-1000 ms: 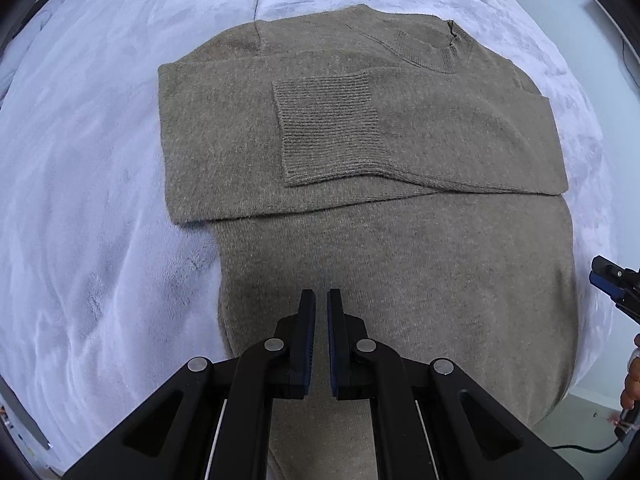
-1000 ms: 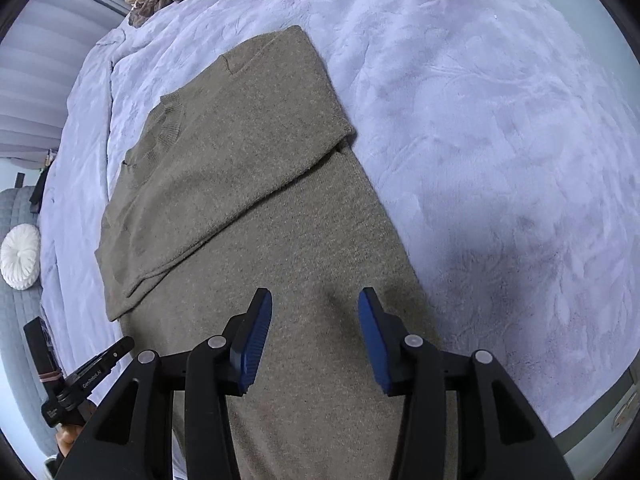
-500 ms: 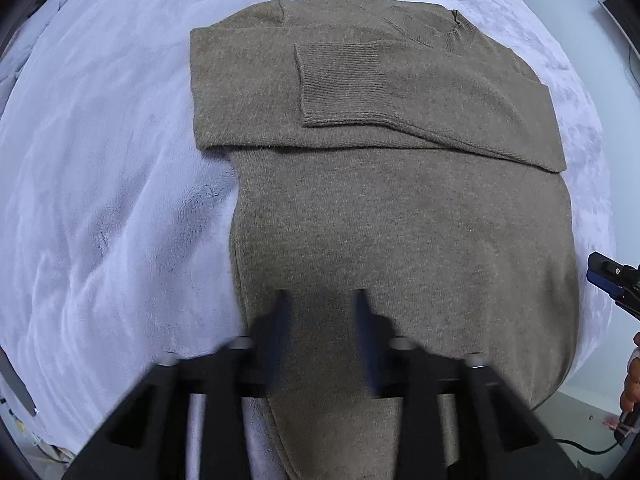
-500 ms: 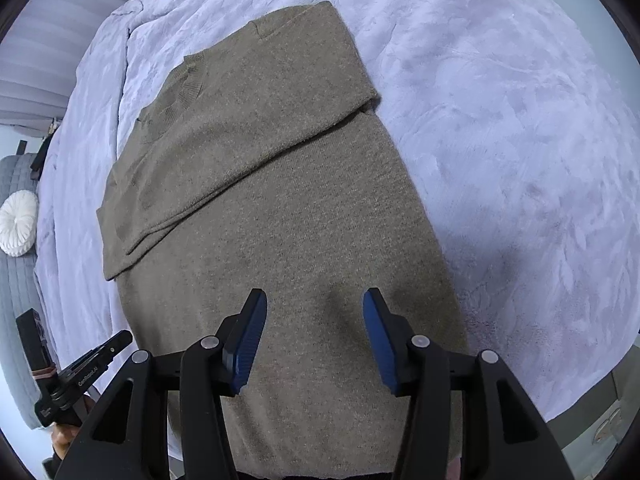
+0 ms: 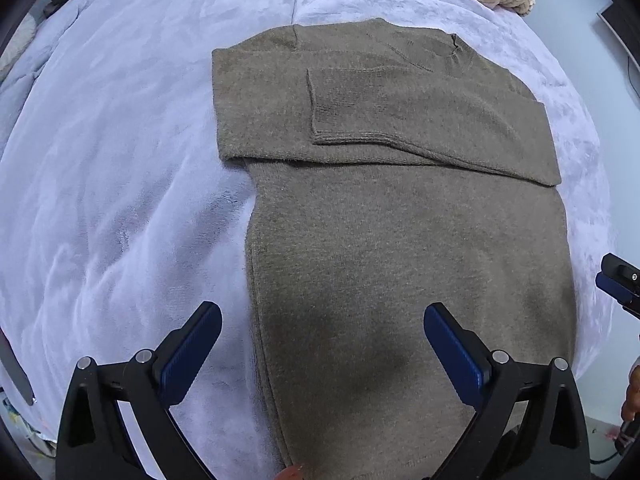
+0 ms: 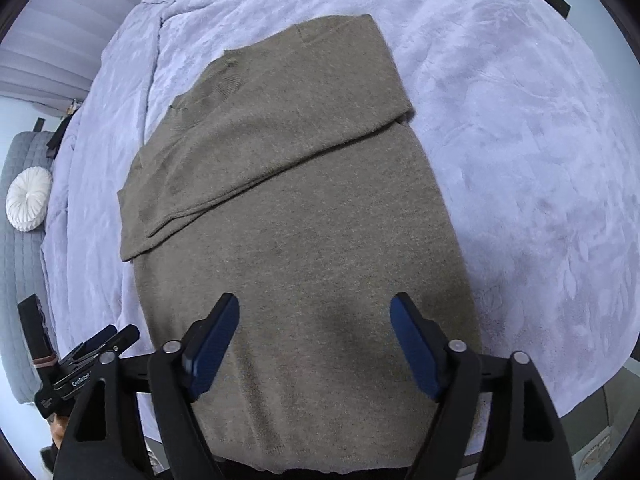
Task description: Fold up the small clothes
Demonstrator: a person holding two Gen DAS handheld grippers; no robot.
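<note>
The sweater [image 5: 400, 240] lies flat on the blanket [image 5: 120, 160] beneath the left gripper [image 5: 320, 344] and right gripper [image 6: 314, 336], whose jaws have just been opening wide and grip nothing.

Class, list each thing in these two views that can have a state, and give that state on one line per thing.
sweater: lying flat on the blanket, both sleeves folded across the chest, body not yet folded.
left gripper: open, jaws just widened, above the hem, holding nothing.
right gripper: open, jaws just widened, above the sweater, holding nothing.
blanket: spread out under the sweater.
round cushion: resting on the grey couch.
</note>
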